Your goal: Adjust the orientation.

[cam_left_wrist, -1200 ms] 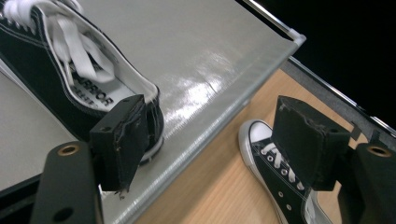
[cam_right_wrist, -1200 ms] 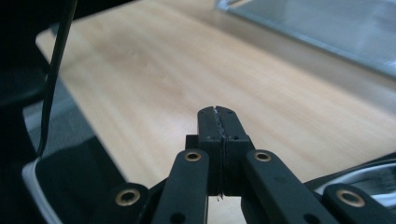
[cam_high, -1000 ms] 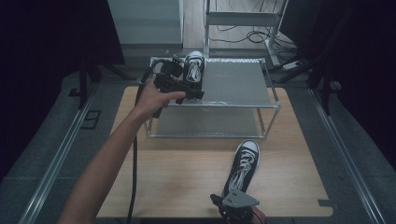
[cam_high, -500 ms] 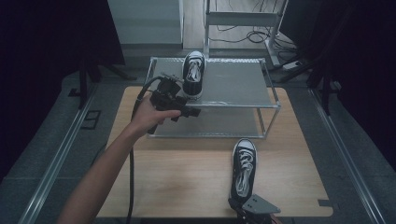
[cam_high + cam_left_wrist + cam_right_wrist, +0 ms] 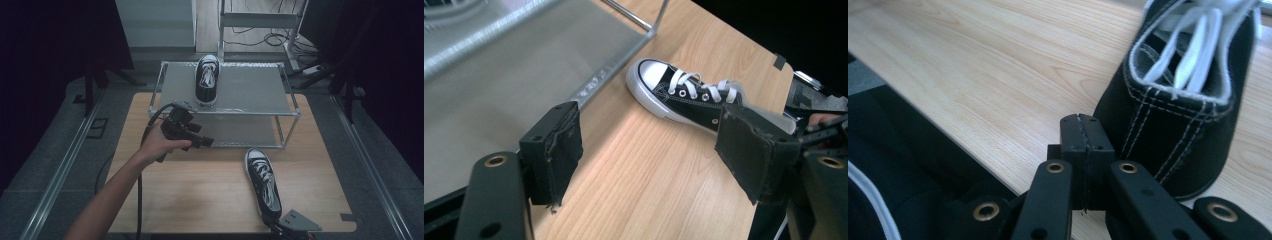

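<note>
A two-tier rack of silver metal tubing with grey mesh shelves point(image 5: 250, 90) stands at the far middle of the light wooden table point(image 5: 200, 190), and on the left part of its top shelf sits a black canvas sneaker with white laces and a white rubber toe cap point(image 5: 207, 80), toe pointing far; the lower shelf, as far as it can be seen, carries nothing. On the left, a bare forearm comes in from the near edge and angles toward the rack, its hand point(image 5: 159, 144) wrapped around the black left gripper point(image 5: 205, 142), which is held above the table just near of the rack's left front corner and points right. In the left gripper view its two padded jaws stand wide apart with nothing between them, the rack's lower shelf behind the left jaw and a second black-and-white sneaker point(image 5: 689, 100) lying on the wood beyond. That second sneaker point(image 5: 263, 181) rests on the table to the right of centre, near of the rack, toe toward the rack and heel close to the near edge. At that heel sits the right gripper point(image 5: 272, 222), topped by its grey three-cornered plate, at the table's near edge. In the right gripper view its jaws are pressed fully together, gripping nothing, just beside the sneaker's black heel point(image 5: 1178, 130).
</note>
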